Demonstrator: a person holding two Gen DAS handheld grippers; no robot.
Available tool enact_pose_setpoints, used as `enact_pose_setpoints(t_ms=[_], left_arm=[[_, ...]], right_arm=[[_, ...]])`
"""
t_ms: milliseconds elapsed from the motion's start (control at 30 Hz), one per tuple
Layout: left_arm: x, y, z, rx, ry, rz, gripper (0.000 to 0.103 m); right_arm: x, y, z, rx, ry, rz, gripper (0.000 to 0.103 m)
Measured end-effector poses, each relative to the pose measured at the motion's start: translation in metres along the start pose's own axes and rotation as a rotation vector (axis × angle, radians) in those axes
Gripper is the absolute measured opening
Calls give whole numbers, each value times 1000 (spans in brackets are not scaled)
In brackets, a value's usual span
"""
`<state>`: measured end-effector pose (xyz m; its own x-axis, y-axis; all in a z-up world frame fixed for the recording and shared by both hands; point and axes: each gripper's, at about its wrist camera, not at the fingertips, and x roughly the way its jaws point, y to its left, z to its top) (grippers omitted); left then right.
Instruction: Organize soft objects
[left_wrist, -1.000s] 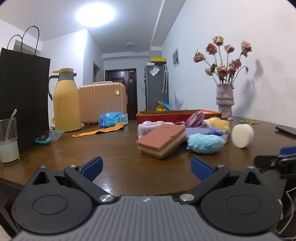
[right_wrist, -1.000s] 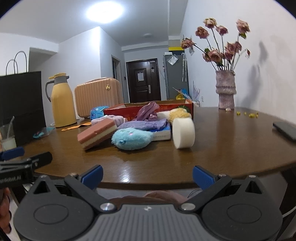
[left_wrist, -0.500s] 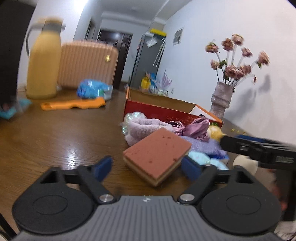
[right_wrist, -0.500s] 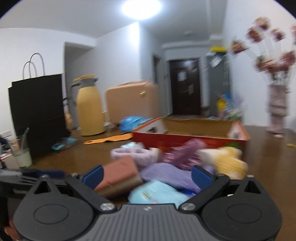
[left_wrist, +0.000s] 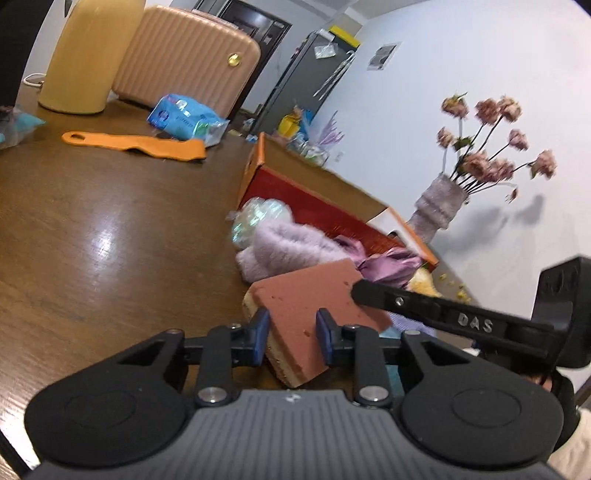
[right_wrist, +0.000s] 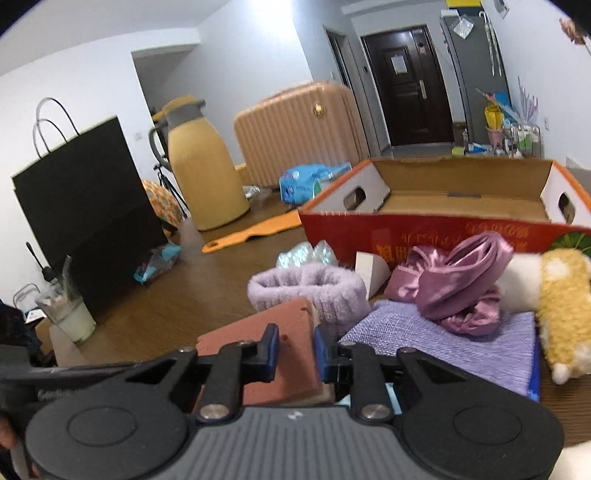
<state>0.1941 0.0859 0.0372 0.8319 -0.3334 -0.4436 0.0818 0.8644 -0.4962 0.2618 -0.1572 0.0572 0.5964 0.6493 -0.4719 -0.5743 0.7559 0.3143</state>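
Note:
A brick-red sponge block (left_wrist: 314, 295) with a cream underside lies among soft things on the wooden table. My left gripper (left_wrist: 291, 338) is closed on its near corner. My right gripper (right_wrist: 295, 347) is closed on the same sponge (right_wrist: 258, 339) from the other side; its finger shows in the left wrist view (left_wrist: 424, 306). Behind lie a lilac fuzzy band (right_wrist: 310, 288), a purple satin cloth (right_wrist: 461, 284), a lilac woven cloth (right_wrist: 443, 343) and a yellow plush toy (right_wrist: 565, 306). An open red cardboard box (right_wrist: 424, 229) stands behind them.
A yellow thermos jug (right_wrist: 203, 173), a peach suitcase (right_wrist: 299, 129), a black paper bag (right_wrist: 85, 195), a glass of milk (right_wrist: 70, 314), an orange strap (left_wrist: 136, 142), a blue packet (left_wrist: 184, 118) and a vase of dried roses (left_wrist: 443, 206) stand around the table.
Both grippers moved in over the table from its edge and narrowed from wide open to closed on the red sponge, one on each side.

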Motion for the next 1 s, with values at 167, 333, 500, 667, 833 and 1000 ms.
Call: enact_pose_setpoints(t_ms=[167, 333, 500, 667, 833, 1000], left_arm=[[9, -17, 27, 18, 0, -42, 28], [54, -33, 91, 46, 49, -60, 28], [120, -47, 165, 92, 59, -41, 28], [216, -53, 222, 158, 95, 33, 28], [311, -50, 251, 242, 199, 146, 28], [344, -42, 241, 347, 255, 235, 36]], right_arm=[[-22, -1, 19, -2, -64, -15, 20], [-22, -26, 67, 54, -117, -37, 20], [15, -66, 139, 70, -77, -76, 20], [72, -132, 208, 203, -31, -73, 20], [158, -203, 233, 362, 94, -128, 20], [212, -231, 221, 435, 202, -121, 20]])
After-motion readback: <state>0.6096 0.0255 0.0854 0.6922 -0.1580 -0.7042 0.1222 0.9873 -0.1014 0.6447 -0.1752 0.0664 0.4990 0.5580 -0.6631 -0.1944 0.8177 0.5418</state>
